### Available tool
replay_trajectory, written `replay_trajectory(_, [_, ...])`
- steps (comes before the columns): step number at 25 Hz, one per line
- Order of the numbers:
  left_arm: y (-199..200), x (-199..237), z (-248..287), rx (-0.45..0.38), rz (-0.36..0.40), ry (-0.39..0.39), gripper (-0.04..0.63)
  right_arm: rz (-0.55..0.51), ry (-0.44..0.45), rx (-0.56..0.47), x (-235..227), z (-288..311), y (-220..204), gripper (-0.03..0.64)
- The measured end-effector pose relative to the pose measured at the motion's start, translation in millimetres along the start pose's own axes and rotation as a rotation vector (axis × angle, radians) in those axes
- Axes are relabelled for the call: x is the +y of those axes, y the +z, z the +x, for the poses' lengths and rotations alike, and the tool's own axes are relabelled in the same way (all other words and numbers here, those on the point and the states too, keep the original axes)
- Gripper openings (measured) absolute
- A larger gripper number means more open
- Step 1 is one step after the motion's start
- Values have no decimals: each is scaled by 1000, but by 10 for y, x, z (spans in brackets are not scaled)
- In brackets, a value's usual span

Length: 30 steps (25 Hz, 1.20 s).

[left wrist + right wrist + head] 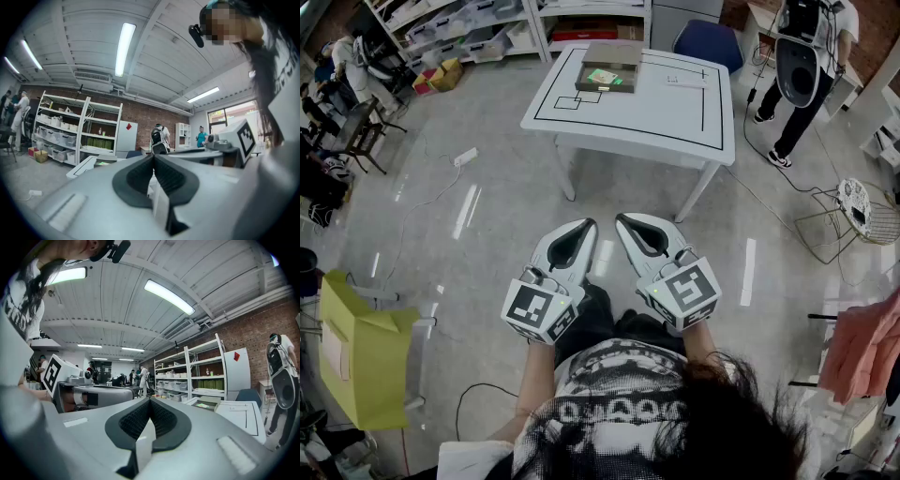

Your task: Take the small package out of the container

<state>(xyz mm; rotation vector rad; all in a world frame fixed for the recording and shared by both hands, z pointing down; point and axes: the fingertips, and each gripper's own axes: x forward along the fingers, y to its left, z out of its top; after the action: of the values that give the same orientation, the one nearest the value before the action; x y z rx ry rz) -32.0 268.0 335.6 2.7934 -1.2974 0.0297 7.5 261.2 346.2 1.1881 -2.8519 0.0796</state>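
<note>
A brown open box, the container (610, 67), stands at the far side of a white table (675, 112), with a small green-and-white package (604, 77) lying inside it. In the right gripper view the container (207, 403) and package (203, 404) show small and far off. Both grippers are held close to my body, well short of the table, side by side. My left gripper (592, 223) (153, 155) is shut with nothing between its jaws. My right gripper (621, 218) (150, 400) is shut and empty too.
Black lines mark rectangles on the table. A person (806, 56) stands at the table's far right. Shelves with bins (469, 28) line the back wall. A yellow-green box (361, 352) sits at my left and a wire basket (862, 211) at the right. Cables trail over the floor.
</note>
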Motion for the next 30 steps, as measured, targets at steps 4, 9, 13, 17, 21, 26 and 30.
replay_trajectory(4, [-35,-44,23,11,-5,6,0,3,4,1,-21,-49,-13,-3])
replay_trajectory(9, [-91,-109,41,25,-13,10,0,40,16,-4,-51,-92,-53,-3])
replay_trajectory(13, [-148,-134,68,52,-4,8,0,68,20,-2,-85,-96,-107,-3])
replay_trajectory(17, [-116,-131,99,57,6,6,0,87,25,-3,-106,-90,-122,-3])
replay_trajectory(21, [-96,-148,208,59,4,0,0,88,26,-6,-204,-90,-108,-3])
replay_trajectory(26, [-87,-117,422,67,3,-25,0,96,19,0,-383,-19,-100,-3])
replay_trajectory(30, [-53,-21,638,66,-2,-42,0,95,11,5,-565,96,-79,-3])
